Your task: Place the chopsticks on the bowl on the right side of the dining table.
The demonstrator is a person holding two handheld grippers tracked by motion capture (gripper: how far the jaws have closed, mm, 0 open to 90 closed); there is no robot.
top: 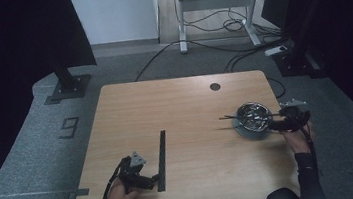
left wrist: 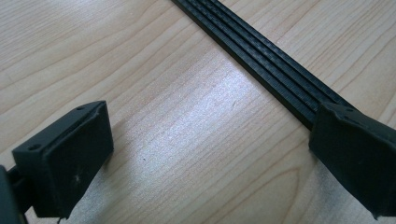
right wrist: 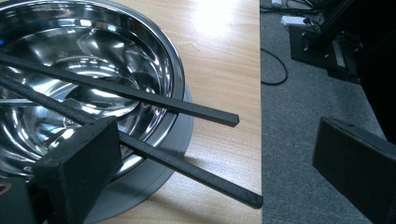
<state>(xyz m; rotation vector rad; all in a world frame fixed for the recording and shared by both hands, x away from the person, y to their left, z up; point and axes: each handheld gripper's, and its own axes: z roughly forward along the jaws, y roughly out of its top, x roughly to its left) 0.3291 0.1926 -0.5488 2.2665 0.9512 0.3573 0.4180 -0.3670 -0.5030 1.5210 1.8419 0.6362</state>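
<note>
The wooden table (top: 189, 143) is carrying everything in hand, its near edge partly covered in the high view by the person's forearms.

The steel bowl (top: 254, 116) is sitting on a grey round base (right wrist: 154, 161) near the table's right edge. In the right gripper view the bowl (right wrist: 84, 70) is running off the frame at top and left, and reflections are making its inside hard to read.

The black ribbed strip (top: 161, 159) is lying flat left of centre, its long axis running away from the person. In the left gripper view the strip (left wrist: 261, 60) is passing out of frame at the top, and its near end is disappearing behind the right-hand jaw.

Two black chopsticks (right wrist: 154, 105) are resting across the bowl's rim, their ends overhanging toward the table edge; the far ends are cut off.

The left gripper (top: 141, 179) is standing open over bare wood just beside the strip's near end, holding nothing. The right gripper (top: 282, 122) is also standing open beside the bowl, one jaw covering part of the lower chopstick; contact cannot be judged.
</note>
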